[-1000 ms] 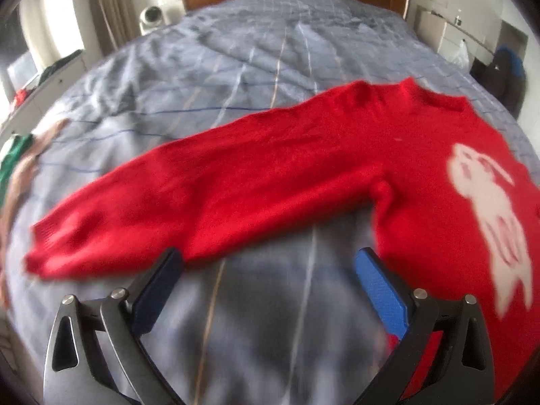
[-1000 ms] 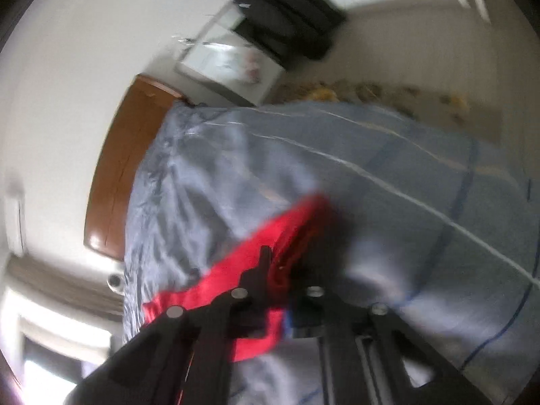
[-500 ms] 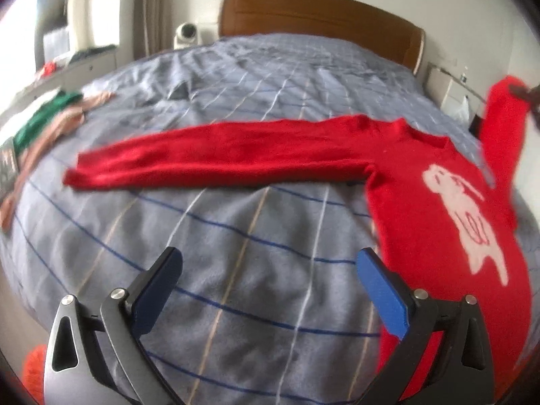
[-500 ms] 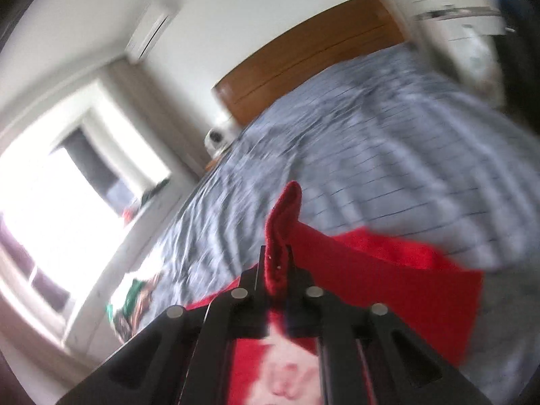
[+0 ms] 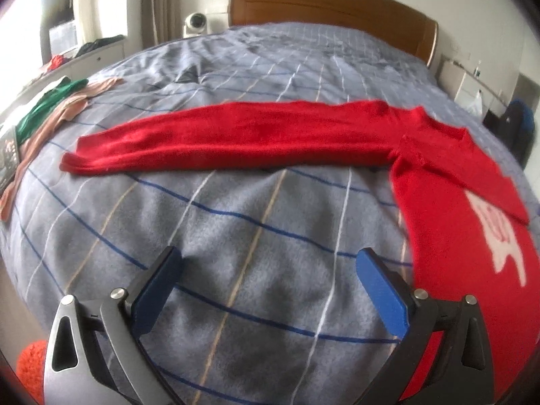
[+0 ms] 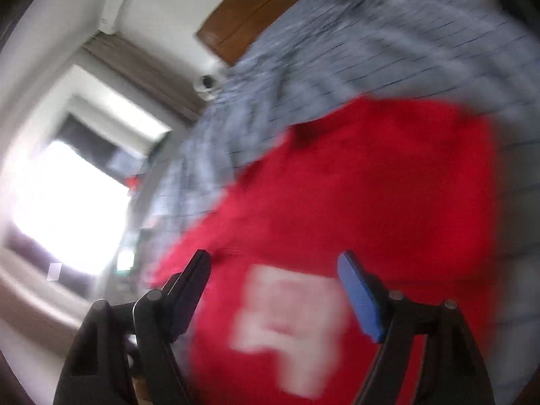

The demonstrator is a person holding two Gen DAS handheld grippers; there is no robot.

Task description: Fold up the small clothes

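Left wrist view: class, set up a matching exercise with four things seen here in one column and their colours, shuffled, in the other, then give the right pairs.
Things:
1. sweater
2. headboard
3. bedspread
4. garment beside the pink cloth

Colours:
A. green
B. grey-blue with checked lines
C. red with a white motif
D. brown wood

Pairs: 1-C, 2-D, 3-B, 4-A
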